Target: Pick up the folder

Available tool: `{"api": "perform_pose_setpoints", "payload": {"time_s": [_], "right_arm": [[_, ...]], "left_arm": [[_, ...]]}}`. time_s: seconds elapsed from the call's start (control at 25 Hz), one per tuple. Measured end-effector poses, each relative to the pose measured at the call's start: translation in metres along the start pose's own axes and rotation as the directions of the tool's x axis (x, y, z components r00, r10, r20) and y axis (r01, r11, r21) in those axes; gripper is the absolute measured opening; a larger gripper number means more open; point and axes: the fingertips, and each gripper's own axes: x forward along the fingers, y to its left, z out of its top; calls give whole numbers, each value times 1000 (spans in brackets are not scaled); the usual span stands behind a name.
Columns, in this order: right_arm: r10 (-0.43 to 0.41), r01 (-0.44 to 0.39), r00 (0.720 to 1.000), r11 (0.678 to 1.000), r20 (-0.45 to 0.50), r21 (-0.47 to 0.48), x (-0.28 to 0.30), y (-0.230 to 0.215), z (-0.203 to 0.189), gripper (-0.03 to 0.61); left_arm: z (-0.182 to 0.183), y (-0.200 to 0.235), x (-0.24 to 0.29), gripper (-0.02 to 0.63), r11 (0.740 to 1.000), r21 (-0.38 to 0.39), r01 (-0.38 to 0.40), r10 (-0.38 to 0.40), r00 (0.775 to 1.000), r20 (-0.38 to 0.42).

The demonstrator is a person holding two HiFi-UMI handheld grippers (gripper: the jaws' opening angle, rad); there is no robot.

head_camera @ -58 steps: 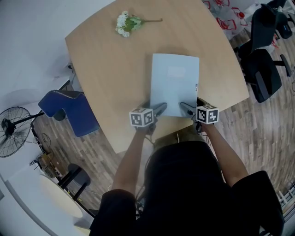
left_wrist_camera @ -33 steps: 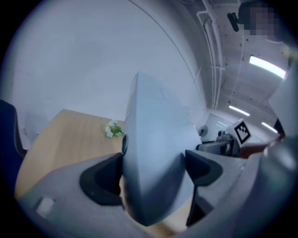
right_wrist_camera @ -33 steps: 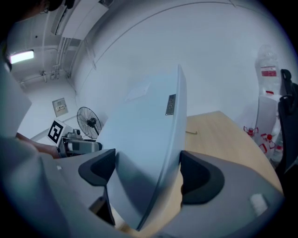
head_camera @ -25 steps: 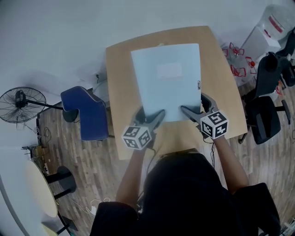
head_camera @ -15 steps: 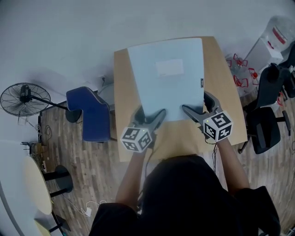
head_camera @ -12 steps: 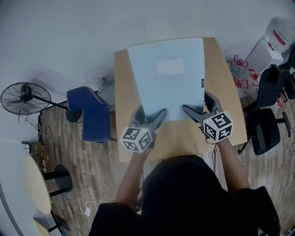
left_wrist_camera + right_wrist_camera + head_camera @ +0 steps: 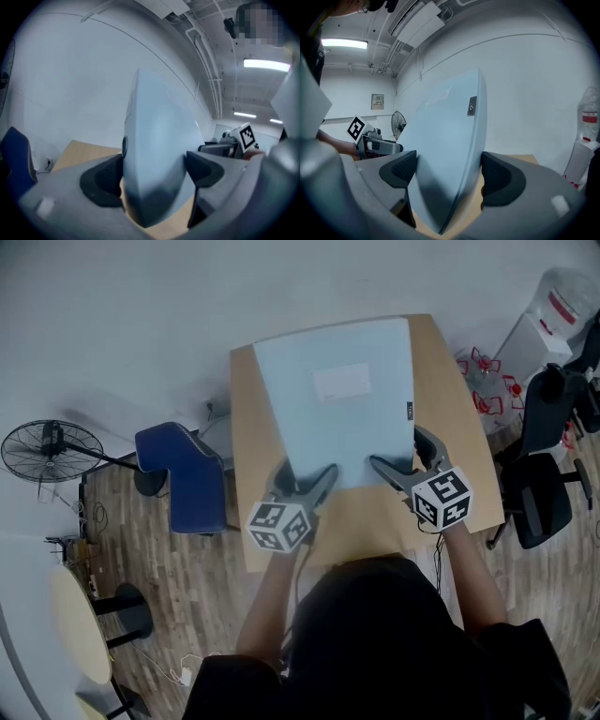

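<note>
Holding the pale blue folder (image 7: pixel 337 399) by its near edge only, the left tongs (image 7: pixel 305 482) and the right tongs (image 7: pixel 394 470) are each clenched on a near corner of it. Both gripper views show the cover pinched between the dark pads, with the sheet rising away from them toward the wall. The folder appears lifted clear of the worktop (image 7: pixel 457 442), tipped up with its far edge high, so the pick-up looks nearly done. The risk from here lies in the grip itself. All of the broad, flat body hangs beyond two small pinch points on one edge, and in the left gripper view the cover bows between the jaws. If the two hands drift apart, together or out of level, the folder could buckle or twist. If either pinch eases, that corner could slide out, and the whole thing would swing on the other tongs and likely drop onto the worktop. Whether the pinch takes in both covers or only one cannot be told; if only one, the folder could fall open.
</note>
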Motion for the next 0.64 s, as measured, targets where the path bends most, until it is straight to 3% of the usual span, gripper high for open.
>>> {"api": "perform_pose_setpoints", "payload": {"time_s": [0.64], "right_arm": [[-19, 19, 1000, 1000, -3, -14, -4, 2, -4, 431]], "left_arm": [[-4, -2, 1, 428, 1000, 14, 12, -12, 1000, -18]]}}
